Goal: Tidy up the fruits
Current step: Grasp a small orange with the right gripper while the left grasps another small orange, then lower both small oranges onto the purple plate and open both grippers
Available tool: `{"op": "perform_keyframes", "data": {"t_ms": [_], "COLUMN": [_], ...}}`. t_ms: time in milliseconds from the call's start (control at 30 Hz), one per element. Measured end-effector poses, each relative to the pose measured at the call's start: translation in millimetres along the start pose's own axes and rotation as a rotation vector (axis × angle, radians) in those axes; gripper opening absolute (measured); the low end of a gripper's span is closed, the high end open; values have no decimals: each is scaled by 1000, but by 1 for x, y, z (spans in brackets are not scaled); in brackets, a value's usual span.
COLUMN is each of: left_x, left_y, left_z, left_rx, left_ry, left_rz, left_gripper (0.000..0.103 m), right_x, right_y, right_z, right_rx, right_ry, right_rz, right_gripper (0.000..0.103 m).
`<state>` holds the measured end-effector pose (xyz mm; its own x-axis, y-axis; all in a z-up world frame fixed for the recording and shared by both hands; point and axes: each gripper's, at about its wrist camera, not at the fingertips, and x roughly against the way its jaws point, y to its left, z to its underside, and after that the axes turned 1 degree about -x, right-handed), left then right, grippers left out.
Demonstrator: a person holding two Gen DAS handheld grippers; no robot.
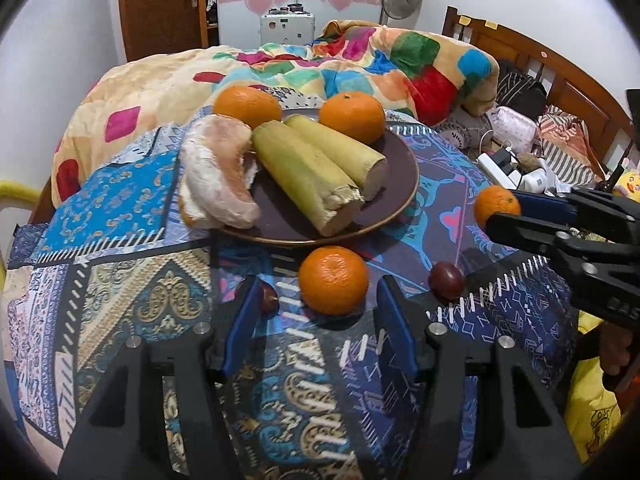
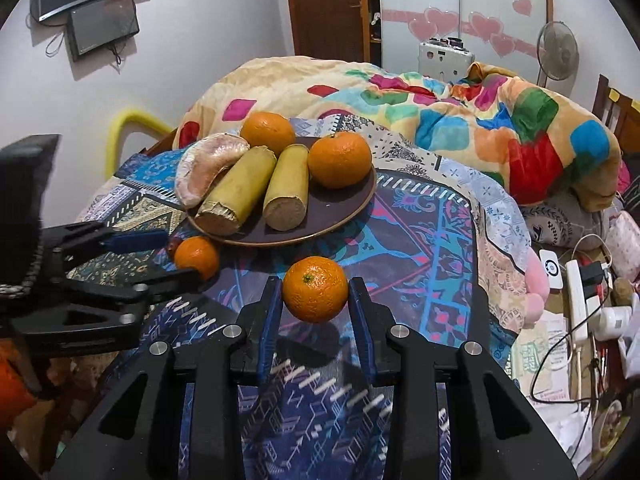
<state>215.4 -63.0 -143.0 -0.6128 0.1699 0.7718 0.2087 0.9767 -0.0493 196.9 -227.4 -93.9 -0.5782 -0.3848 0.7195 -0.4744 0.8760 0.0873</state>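
A: What do the left gripper (image 1: 316, 312) fingers bracket?

B: They are spread wide around a mandarin (image 1: 333, 280) resting on the patterned cloth (image 1: 120, 280), neither pad touching it.

A: And the right gripper (image 2: 314, 312)?

B: Its fingers flank a second mandarin (image 2: 315, 289), open, with narrow gaps on both sides; the fruit lies on the cloth.

A: Beyond the fingers?

B: A dark plate (image 1: 400, 160) carries two sugarcane pieces (image 1: 308, 176), a pomelo segment (image 1: 216, 172) and two mandarins (image 1: 352, 117). A small dark fruit (image 1: 447, 277) lies near the plate.
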Motion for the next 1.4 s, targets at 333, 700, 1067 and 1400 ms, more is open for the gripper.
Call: {"op": "perform_keyframes", "data": {"t_ms": [333, 700, 1067, 1400], "left_x": [-6, 27, 37, 12], "left_y": [-6, 10, 35, 44], "left_z": [-3, -7, -39, -62], "left_rx": [-22, -2, 26, 20], "left_ry": [-22, -75, -135, -135], "left_rz": [7, 13, -27, -41], "left_gripper": [37, 36, 37, 37], "right_x": [-2, -5, -1, -20], "right_y": [-5, -4, -7, -9], "right_z": [2, -5, -34, -62], "right_rx": [-9, -17, -23, -22], "right_ry": [-5, -20, -87, -109], "right_rz": [2, -3, 4, 26], "right_gripper": [31, 31, 31, 31]}}
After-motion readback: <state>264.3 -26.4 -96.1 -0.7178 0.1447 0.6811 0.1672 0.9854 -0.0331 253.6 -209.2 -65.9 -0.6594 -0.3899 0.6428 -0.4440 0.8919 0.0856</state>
